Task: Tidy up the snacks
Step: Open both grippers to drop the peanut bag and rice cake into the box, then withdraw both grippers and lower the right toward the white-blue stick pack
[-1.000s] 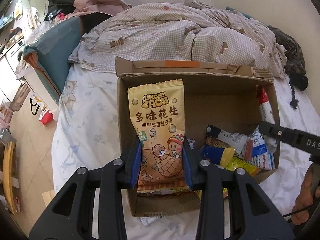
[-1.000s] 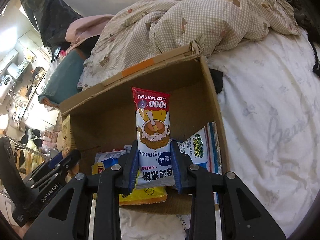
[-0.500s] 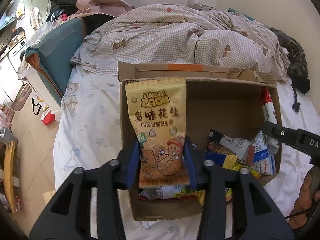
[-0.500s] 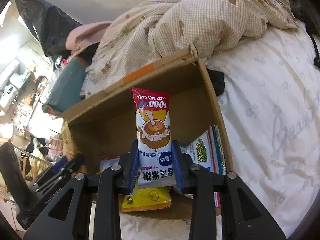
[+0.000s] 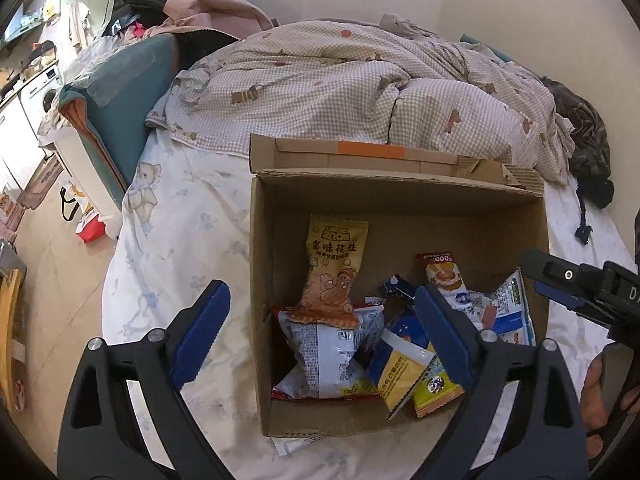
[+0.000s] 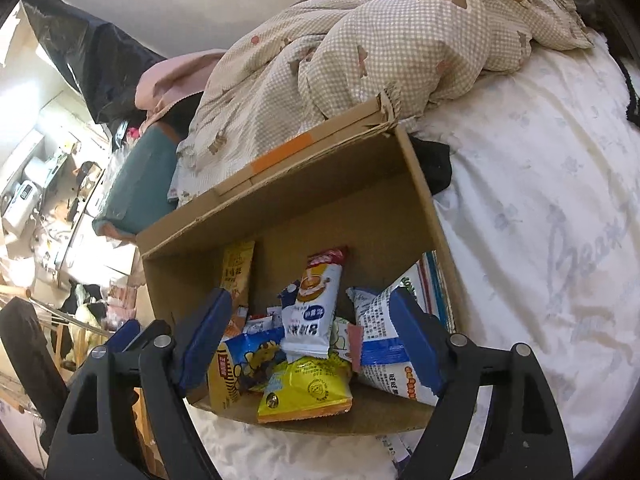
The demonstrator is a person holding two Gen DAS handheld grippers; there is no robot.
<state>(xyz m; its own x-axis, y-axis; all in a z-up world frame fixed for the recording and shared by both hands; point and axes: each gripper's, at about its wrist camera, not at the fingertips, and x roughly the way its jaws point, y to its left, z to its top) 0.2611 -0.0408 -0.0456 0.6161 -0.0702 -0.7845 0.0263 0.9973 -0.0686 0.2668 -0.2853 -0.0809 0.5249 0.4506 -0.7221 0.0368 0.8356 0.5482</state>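
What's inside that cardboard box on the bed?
The cardboard box holds a loose heap of snack packets: a tan peanut packet leaning up, a white rice-cake packet, a yellow packet and blue-and-white ones. Whatever lies beneath the heap is covered.

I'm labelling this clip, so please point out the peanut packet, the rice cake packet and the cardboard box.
peanut packet (image 5: pixel 335 264): left wrist view, on its orange printed front.
rice cake packet (image 6: pixel 316 300): right wrist view, on its white middle.
cardboard box (image 5: pixel 400 208): left wrist view, on the bare inner far wall.
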